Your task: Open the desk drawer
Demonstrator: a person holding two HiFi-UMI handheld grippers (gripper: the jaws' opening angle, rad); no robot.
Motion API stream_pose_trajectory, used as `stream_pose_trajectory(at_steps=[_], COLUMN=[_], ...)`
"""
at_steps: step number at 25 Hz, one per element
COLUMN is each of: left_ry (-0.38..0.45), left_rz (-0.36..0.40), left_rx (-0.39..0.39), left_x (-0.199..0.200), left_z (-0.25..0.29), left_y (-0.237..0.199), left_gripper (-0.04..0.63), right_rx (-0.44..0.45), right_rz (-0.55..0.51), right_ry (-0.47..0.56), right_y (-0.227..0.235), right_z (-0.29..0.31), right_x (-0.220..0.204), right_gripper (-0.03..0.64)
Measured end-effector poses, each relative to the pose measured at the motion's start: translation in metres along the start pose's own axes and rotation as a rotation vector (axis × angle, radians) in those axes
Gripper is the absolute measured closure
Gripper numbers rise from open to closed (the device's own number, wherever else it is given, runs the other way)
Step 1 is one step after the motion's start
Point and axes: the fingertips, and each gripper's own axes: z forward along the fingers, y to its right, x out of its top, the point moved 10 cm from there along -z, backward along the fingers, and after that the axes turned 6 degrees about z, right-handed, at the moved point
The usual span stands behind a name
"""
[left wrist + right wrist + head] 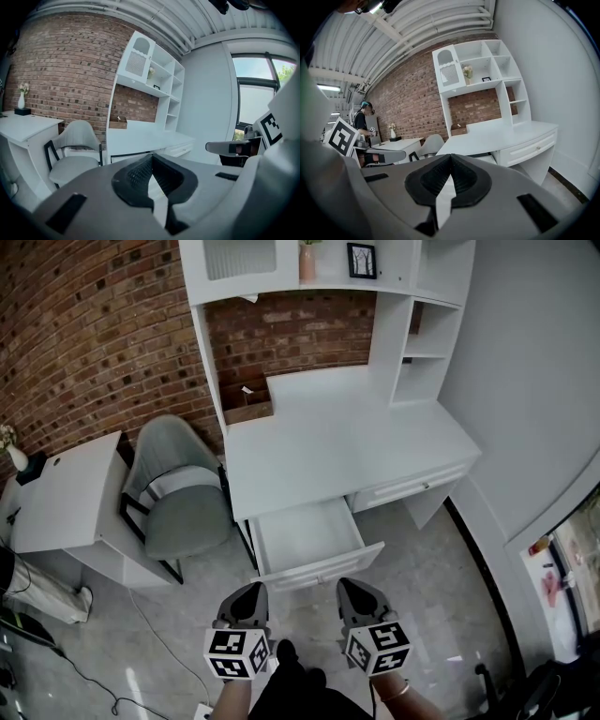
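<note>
The white desk point(328, 442) stands against the brick wall, and its left drawer point(309, 542) is pulled out and looks bare inside. The right drawer point(412, 487) is closed. Both grippers hang in front of the desk, apart from the open drawer. My left gripper point(249, 593) is shut with nothing in it, and its tips point(151, 160) meet in the left gripper view. My right gripper point(354, 588) is also shut and holds nothing; its closed tips point(450, 161) point toward the desk point(501, 136). The desk point(140, 136) also lies ahead in the left gripper view.
A grey chair point(178, 493) stands left of the desk, with a smaller white table point(66, 493) beyond it holding a vase point(17, 457). Shelves point(427, 324) rise over the desk. A cable point(94, 671) runs across the grey tiled floor. A person point(361, 122) stands far left.
</note>
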Motion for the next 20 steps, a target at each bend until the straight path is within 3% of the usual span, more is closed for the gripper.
stream_pose_trajectory(at_steps=[20], left_ry=[0.021], left_rz=[0.004], left_rx=[0.022], left_x=[0.007], left_z=[-0.015], left_y=[0.0], left_gripper=[0.586], right_rx=[-0.029], right_rz=[0.011], right_ry=[0.009], right_y=[0.001], right_z=[-0.004], right_x=[0.003], right_gripper=[0.612])
